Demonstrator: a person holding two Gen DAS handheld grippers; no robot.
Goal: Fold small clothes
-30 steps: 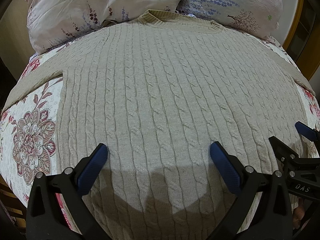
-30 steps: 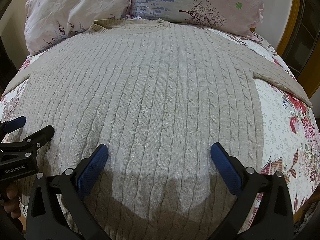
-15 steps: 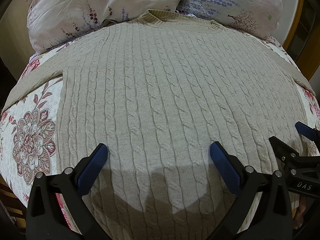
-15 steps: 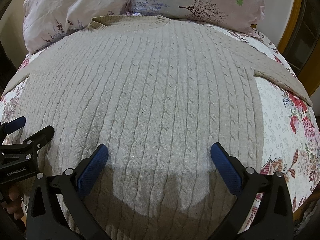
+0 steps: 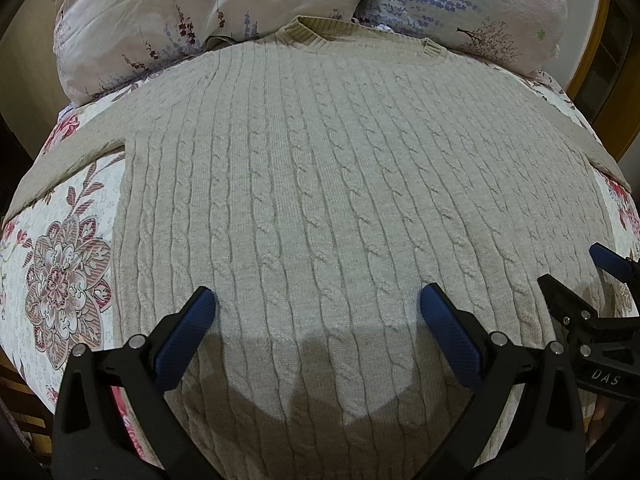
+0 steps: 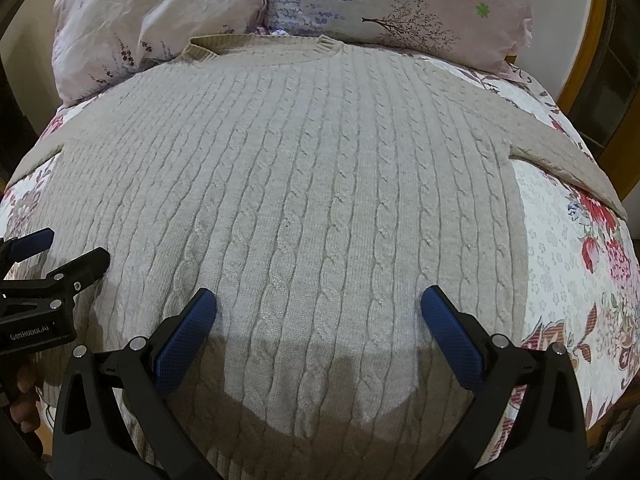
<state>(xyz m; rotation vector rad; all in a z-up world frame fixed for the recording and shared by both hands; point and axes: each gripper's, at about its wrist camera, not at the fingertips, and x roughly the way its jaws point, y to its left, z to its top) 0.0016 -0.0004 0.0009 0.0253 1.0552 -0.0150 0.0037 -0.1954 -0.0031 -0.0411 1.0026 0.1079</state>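
Observation:
A beige cable-knit sweater (image 5: 320, 168) lies flat and face up on a bed, collar at the far end by the pillows and both sleeves spread outward. It fills the right wrist view (image 6: 312, 184) too. My left gripper (image 5: 316, 308) is open and empty above the sweater's lower left part. My right gripper (image 6: 318, 308) is open and empty above the lower right part. Each gripper shows in the other's view: the right one at the right edge (image 5: 576, 276), the left one at the left edge (image 6: 60, 248).
The bed has a floral quilt (image 5: 60, 272), bare to the left of the sweater and to its right (image 6: 568, 264). Two floral pillows (image 5: 200, 12) (image 6: 400, 4) lie at the head. A wooden frame (image 6: 584, 64) stands at the far right.
The right wrist view has shifted slightly nearer and lower over the sweater. The left gripper is nearly still. Both stay open.

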